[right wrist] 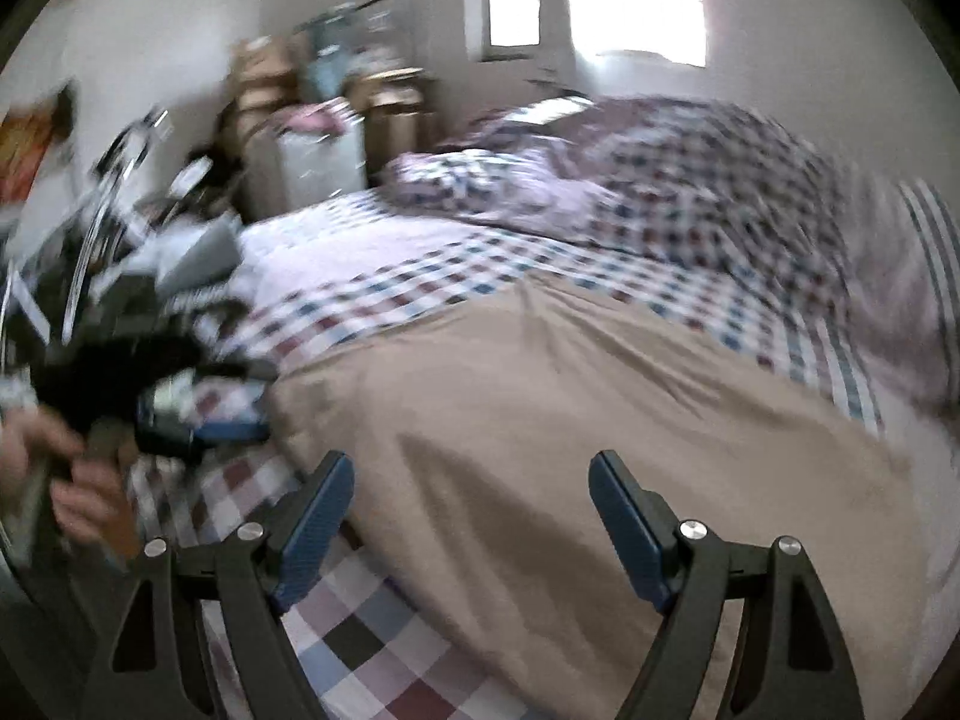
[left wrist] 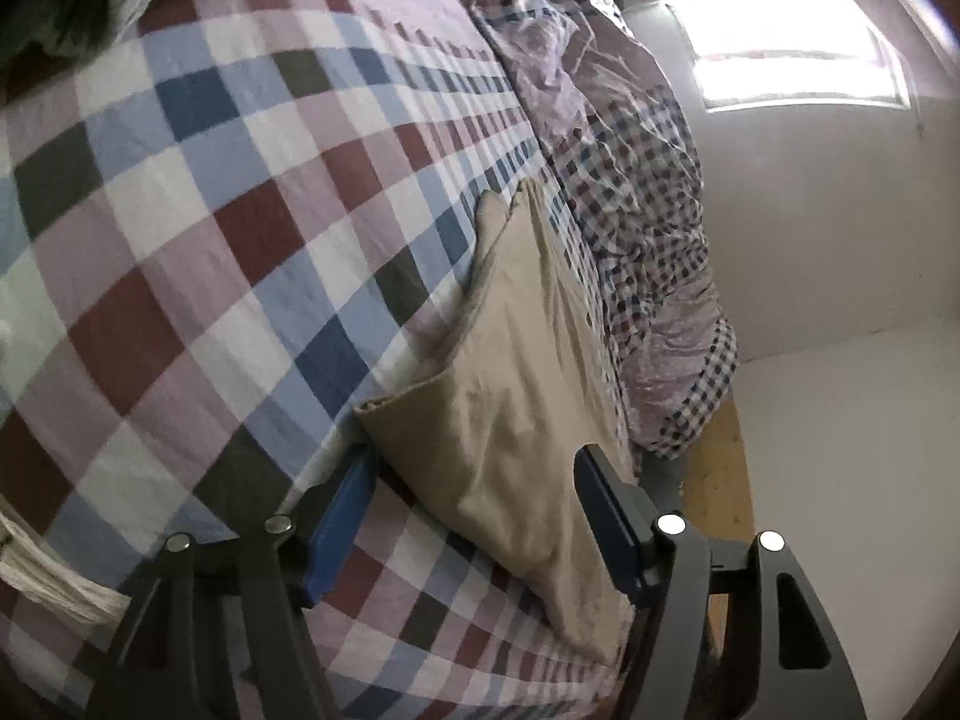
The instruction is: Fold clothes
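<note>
Clearly both claws, left claw [left wrist: 474, 516] and right claw [right wrist: 471, 531], stand released over the beige garment [right wrist: 570, 420] lying on the bed [left wrist: 198, 210] (lower centre); a shallow pinch may drag only one layer.

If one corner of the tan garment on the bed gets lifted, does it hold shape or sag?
The tan garment would likely sag: it drapes in soft creases over the checkered bedsheet. It looks thin and light, lying flat. On this cloth it may drag rather than slide. Both the left tongs and right tongs are open.
</note>
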Demonstrator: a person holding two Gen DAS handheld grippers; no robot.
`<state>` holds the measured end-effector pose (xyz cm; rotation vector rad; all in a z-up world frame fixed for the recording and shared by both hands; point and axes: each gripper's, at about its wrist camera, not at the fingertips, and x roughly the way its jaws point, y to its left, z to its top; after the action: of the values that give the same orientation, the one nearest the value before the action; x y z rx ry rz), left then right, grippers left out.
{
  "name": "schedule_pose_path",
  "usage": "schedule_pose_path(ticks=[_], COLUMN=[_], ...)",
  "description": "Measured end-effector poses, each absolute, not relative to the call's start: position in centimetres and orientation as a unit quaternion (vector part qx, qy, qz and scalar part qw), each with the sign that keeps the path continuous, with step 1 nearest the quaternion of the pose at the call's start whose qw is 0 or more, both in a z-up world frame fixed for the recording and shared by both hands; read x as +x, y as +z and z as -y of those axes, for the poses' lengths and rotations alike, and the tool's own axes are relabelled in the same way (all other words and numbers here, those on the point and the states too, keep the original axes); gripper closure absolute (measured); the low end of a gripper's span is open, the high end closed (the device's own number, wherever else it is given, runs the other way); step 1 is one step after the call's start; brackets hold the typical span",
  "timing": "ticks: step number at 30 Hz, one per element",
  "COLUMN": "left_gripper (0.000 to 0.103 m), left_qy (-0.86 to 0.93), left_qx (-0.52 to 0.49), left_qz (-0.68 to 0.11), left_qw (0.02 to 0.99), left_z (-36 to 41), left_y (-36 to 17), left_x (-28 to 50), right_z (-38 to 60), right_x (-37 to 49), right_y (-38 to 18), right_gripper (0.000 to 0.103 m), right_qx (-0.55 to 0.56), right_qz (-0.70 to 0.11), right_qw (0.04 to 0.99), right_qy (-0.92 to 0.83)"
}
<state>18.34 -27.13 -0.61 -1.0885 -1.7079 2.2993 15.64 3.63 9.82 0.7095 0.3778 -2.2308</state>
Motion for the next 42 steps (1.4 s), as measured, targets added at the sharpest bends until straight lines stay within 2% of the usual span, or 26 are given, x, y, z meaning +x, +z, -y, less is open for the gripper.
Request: schedule_pose_path(ticks=[4, 7, 9, 12, 18, 23, 31, 32, 33, 34, 35, 36, 37, 38, 39, 42], left_gripper=[0.034, 0.050, 0.067, 0.081, 0.095, 0.101, 0.101, 0.101, 0.100, 0.099, 0.091, 0.076, 0.067, 0.053, 0.046, 0.041], left_qy=[0.746, 0.745, 0.740, 0.734, 0.732, 0.727, 0.728, 0.728, 0.726, 0.726, 0.726, 0.726, 0.725, 0.726, 0.730, 0.738], left_qx=[-0.351, -0.353, -0.355, -0.358, -0.353, -0.349, -0.352, -0.353, -0.353, -0.354, -0.355, -0.356, -0.355, -0.351, -0.345, -0.332], left_qz=[0.565, 0.566, 0.571, 0.576, 0.582, 0.588, 0.581, 0.580, 0.582, 0.581, 0.581, 0.580, 0.581, 0.581, 0.579, 0.575], left_qw=[0.033, 0.020, 0.016, 0.020, 0.036, 0.066, 0.093, 0.096, 0.102, 0.100, 0.099, 0.099, 0.102, 0.109, 0.115, 0.122], left_z=[27.2, 27.5, 27.8, 28.4, 29.5, 30.0, 30.1, 30.1, 30.0, 29.9, 29.9, 29.7, 29.6, 29.5, 29.3, 29.1], left_y=[-0.8, -1.0, -1.1, -1.2, -1.0, -0.7, -0.1, -0.1, -0.1, -0.1, -0.1, 0.0, 0.0, 0.2, 0.4, 0.9], left_x=[17.8, 17.5, 17.7, 18.0, 18.6, 18.6, 18.3, 18.2, 18.2, 18.2, 18.2, 18.2, 18.2, 18.2, 18.1, 17.7], right_z=[-2.2, -1.1, 0.0, 2.0, 7.4, 10.6, 13.5, 13.6, 13.7, 13.8, 13.9, 13.9, 13.8, 13.8, 13.8, 13.7], right_x=[16.4, 17.0, 17.9, 19.5, 22.8, 23.7, 21.8, 21.4, 21.1, 20.9, 20.6, 20.4, 20.4, 20.5, 20.5, 20.3], right_y=[9.6, 9.7, 9.6, 9.0, 6.0, 3.6, 0.3, 0.2, 0.3, 0.4, 0.4, 0.6, 0.8, 1.0, 1.2, 1.2], right_gripper=[0.019, 0.019, 0.019, 0.019, 0.020, 0.024, 0.055, 0.069, 0.097, 0.101, 0.102, 0.102, 0.102, 0.102, 0.102, 0.102], right_qx=[0.263, 0.251, 0.236, 0.218, 0.138, 0.081, 0.075, 0.078, 0.080, 0.082, 0.084, 0.084, 0.080, 0.077, 0.073, 0.070], right_qz=[-0.155, -0.163, -0.179, -0.215, -0.361, -0.436, -0.495, -0.493, -0.489, -0.486, -0.483, -0.480, -0.479, -0.477, -0.475, -0.470], right_qw=[0.395, 0.408, 0.429, 0.460, 0.443, 0.416, 0.380, 0.379, 0.376, 0.373, 0.369, 0.368, 0.368, 0.369, 0.369, 0.371], right_qy=[-0.867, -0.863, -0.853, -0.833, -0.809, -0.794, -0.778, -0.779, -0.783, -0.786, -0.790, -0.792, -0.793, -0.794, -0.796, -0.798])
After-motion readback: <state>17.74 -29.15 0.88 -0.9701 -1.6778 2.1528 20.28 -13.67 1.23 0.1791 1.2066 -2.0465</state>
